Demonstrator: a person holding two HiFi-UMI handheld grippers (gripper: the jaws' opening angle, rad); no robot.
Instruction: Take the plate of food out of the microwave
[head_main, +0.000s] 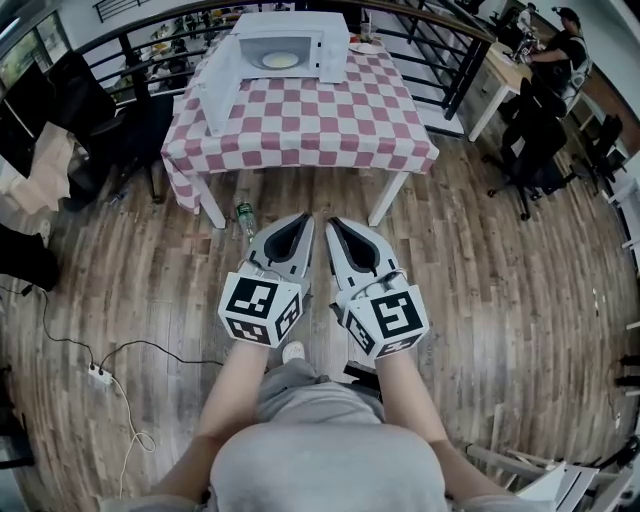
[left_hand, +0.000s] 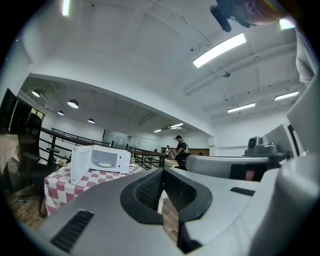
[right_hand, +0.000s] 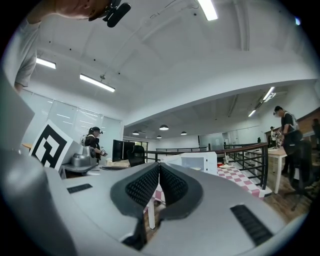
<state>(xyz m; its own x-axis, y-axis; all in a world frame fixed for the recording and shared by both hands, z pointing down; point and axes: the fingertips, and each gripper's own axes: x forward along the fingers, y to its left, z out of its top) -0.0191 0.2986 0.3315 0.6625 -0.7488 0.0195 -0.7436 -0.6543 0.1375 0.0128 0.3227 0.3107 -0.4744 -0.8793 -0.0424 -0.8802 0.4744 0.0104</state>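
No word, number or brand is legible anywhere. The only printed signs are black-and-white square code patterns: on the left white marker cube, behind the left tongs, and on the right white marker cube, behind the right tongs.

Bare wooden floor lies open toward 12 o'clock, up to the red-and-white checked table. A green bottle sits at 11 o'clock. The white microwave has its door swung out at 11 o'clock.
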